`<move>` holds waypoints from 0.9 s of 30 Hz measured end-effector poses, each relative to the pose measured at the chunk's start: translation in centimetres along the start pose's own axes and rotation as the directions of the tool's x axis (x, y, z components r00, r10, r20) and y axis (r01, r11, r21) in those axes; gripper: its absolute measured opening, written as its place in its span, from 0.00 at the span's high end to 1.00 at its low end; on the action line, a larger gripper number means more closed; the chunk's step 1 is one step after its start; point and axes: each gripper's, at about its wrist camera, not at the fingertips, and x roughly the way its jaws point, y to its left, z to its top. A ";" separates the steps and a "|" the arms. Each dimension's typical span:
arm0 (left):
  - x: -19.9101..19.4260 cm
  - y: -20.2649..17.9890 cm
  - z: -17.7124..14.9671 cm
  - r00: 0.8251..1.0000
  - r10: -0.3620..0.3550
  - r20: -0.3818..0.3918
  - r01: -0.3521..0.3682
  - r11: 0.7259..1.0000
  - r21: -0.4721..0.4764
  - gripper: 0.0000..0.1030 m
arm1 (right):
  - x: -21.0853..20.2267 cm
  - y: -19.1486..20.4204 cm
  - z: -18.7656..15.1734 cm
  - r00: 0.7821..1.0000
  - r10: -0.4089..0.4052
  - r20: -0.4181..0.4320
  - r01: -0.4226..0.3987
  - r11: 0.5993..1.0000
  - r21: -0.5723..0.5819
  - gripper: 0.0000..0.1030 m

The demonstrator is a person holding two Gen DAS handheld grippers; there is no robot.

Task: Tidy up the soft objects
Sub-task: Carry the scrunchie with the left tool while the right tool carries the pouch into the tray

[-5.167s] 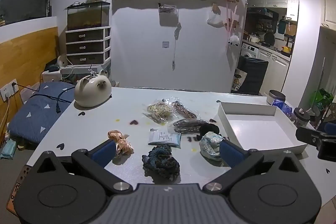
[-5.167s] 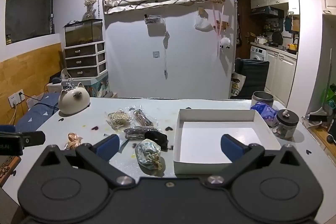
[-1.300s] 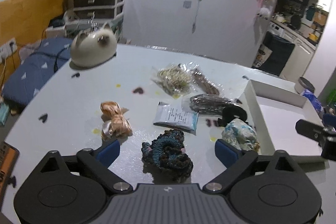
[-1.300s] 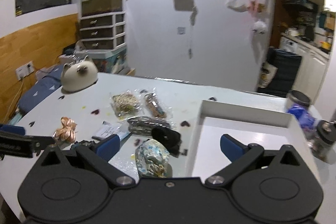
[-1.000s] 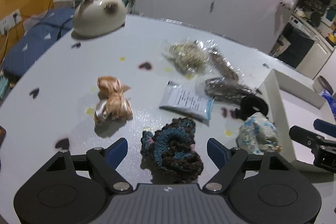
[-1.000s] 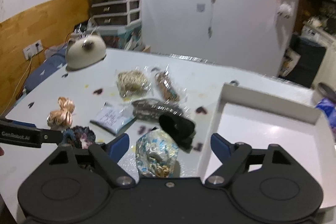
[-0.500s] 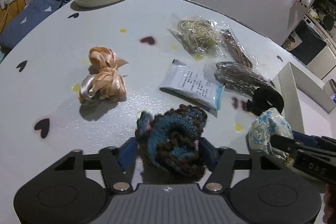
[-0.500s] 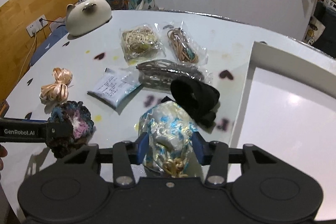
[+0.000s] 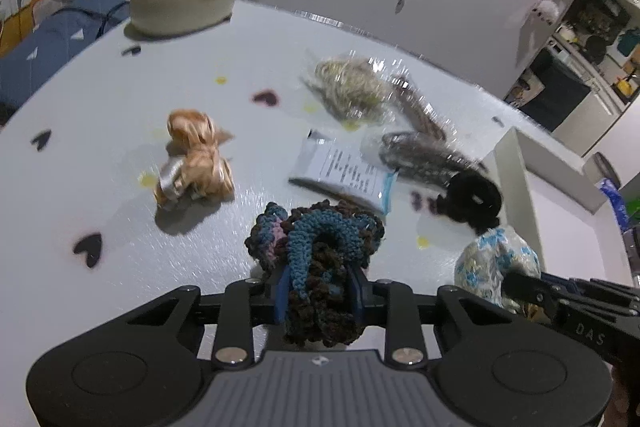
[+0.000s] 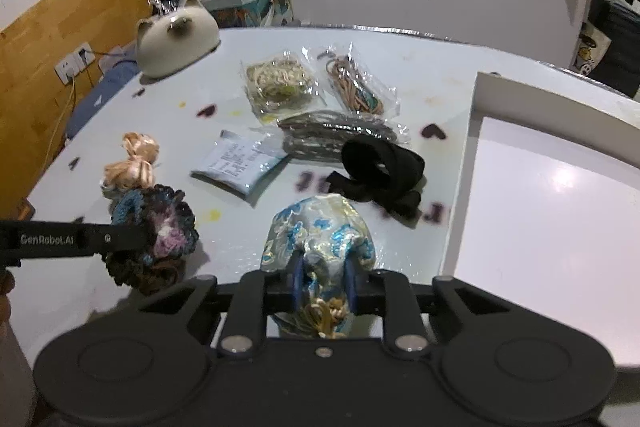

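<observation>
My left gripper (image 9: pixel 318 293) is clamped on the crocheted scrunchie (image 9: pixel 316 247) and my right gripper (image 10: pixel 323 281) on the brocade scrunchie (image 10: pixel 320 231), both low over the table, with the white tray (image 10: pixel 464 187) at two o'clock, nearer my right.

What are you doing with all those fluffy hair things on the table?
Tidying them up. The left gripper is shut on the dark blue crochet scrunchie, and the right gripper is shut on the blue-and-cream satin scrunchie. The white tray beside them has nothing in the part that shows. The peach ribbon scrunchie, the black scrunchie and a few plastic packets lie on the table.
</observation>
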 end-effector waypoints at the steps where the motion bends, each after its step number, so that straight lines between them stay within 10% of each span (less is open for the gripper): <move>1: -0.7 0.0 0.0 1.000 -0.007 0.016 0.007 1.000 0.006 0.70 | -0.7 0.1 -0.1 1.000 -0.003 0.013 0.003 1.000 0.006 0.79; 14: -6.7 -4.8 2.1 0.967 -0.213 0.140 0.195 0.972 0.133 0.70 | -10.1 -2.8 -1.4 0.964 -0.175 0.200 0.136 0.971 0.195 0.79; 27: -3.9 -17.1 1.0 0.946 -0.322 0.022 0.306 0.916 0.259 0.70 | -14.0 -13.4 -2.9 0.939 -0.292 0.183 0.224 0.920 0.322 0.79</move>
